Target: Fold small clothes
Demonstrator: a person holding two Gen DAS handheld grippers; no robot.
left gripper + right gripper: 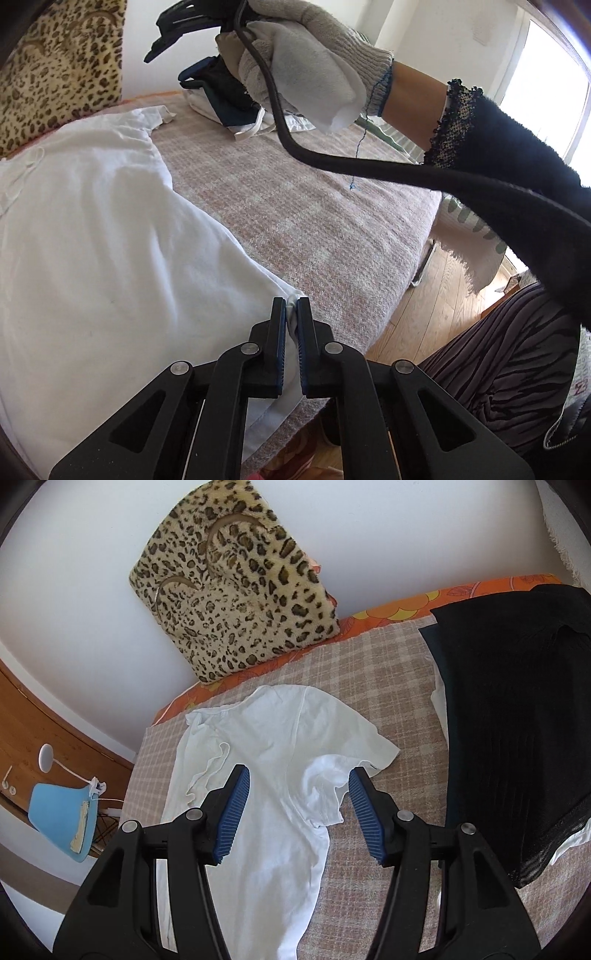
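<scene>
Here's the bed (399, 672), covered by a checked pink-and-beige blanket, filling most of both views. Spread across it lies the white T-shirt (273, 775), collar end toward the wall, body running down toward the near edge, one sleeve crumpled and folded in over the chest. To its right on the blanket sits the pile of dark clothes (517, 720), black fabric on top, white edges peeking out underneath, well apart from the shirt's sleeve. Propped against the wall at the head of the bed: a leopard-print cushion (236, 587).

Down at the near edge, the left tongs (291, 317) are pinched together on the T-shirt's hem corner, white cloth squeezed between the pads. Above the shirt, the right tongs (299, 808) hover with fingers spread wide, blue ribbed pads (232, 812) framing the crumpled sleeve, nothing between them. From the left wrist view, the gloved right hand (303, 51) holds that tool up high, a black cable (332, 162) trailing off it.
</scene>
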